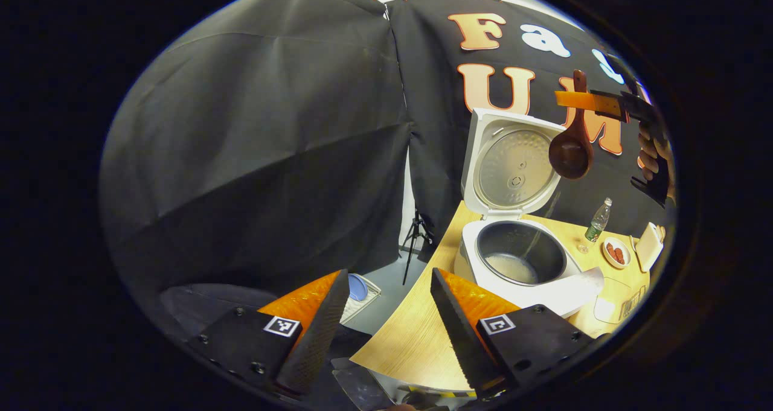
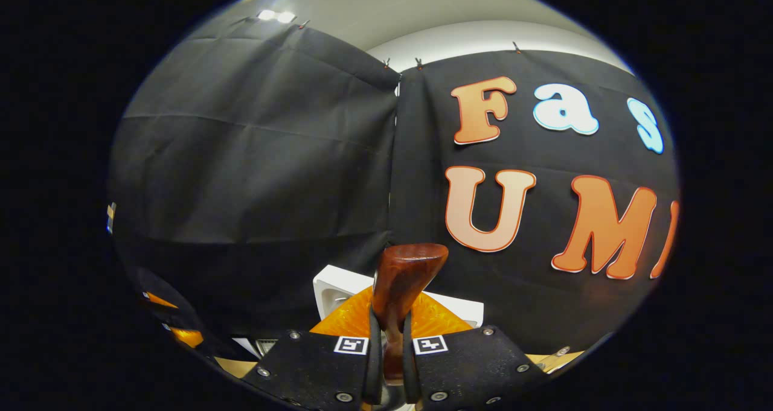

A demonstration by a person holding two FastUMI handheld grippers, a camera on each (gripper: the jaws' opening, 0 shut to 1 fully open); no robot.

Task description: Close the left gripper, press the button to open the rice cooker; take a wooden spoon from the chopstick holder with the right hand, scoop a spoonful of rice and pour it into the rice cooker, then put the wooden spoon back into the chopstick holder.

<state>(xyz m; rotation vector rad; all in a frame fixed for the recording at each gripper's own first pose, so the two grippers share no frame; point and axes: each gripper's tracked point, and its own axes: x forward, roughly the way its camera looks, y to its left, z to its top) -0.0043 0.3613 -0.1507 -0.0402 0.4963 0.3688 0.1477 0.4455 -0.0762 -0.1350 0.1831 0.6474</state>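
My right gripper (image 2: 386,363) is clenched on the stiff, light wooden spoon (image 1: 570,148) by its slick handle, bowl hanging above the open rice cooker (image 1: 519,260), so I judge a firm mid-handle grip wise, while my left gripper (image 1: 386,332) stays out of it, released.

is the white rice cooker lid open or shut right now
Open: the white rice cooker has its lid raised upright, its dark inner pot exposed.

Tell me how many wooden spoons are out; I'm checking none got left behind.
1: the wooden spoon hangs bowl-down in the right claw above the open rice cooker. Others may be hidden.
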